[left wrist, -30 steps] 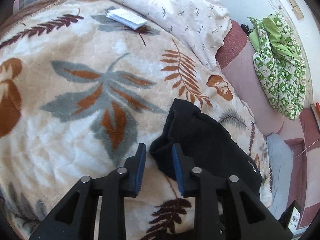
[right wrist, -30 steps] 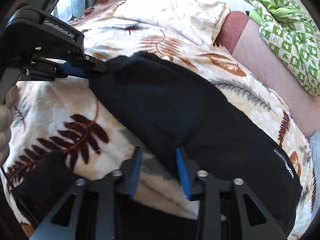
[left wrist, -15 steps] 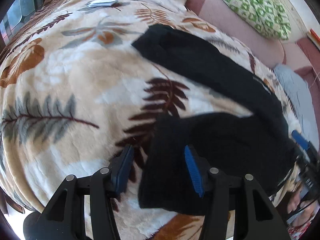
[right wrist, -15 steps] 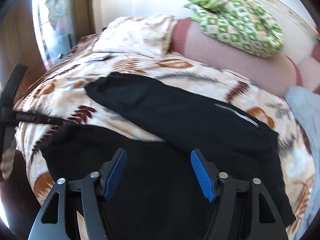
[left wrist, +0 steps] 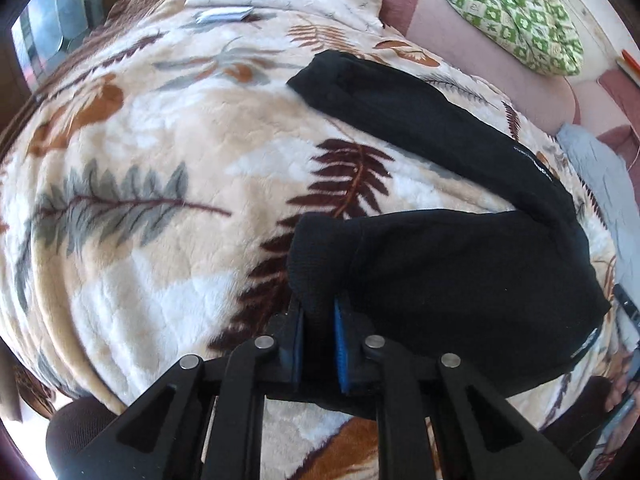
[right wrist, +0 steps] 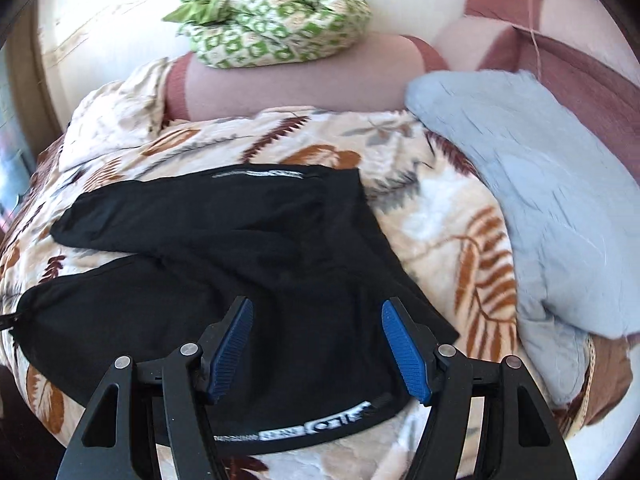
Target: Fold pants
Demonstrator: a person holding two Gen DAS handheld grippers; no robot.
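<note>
Black pants [left wrist: 472, 276] lie spread on a leaf-patterned blanket [left wrist: 152, 152] covering the bed, their two legs apart in a V. The left gripper [left wrist: 318, 332] is clenched on the cuff end of the nearer leg, cloth pinched between its blue pads. The right gripper [right wrist: 316, 344] hangs released over the waist part of the pants [right wrist: 240, 264], its jaws wide with nothing between them. A green patterned bundle [right wrist: 272, 16] rests on a pink bolster [right wrist: 304, 76]; a pale blue cloth [right wrist: 540, 200] lies beside the pants. No containers show.

Open blanket [left wrist: 140, 160] left of pants [left wrist: 460, 272]; pillow [right wrist: 540, 200] crowding right.
</note>
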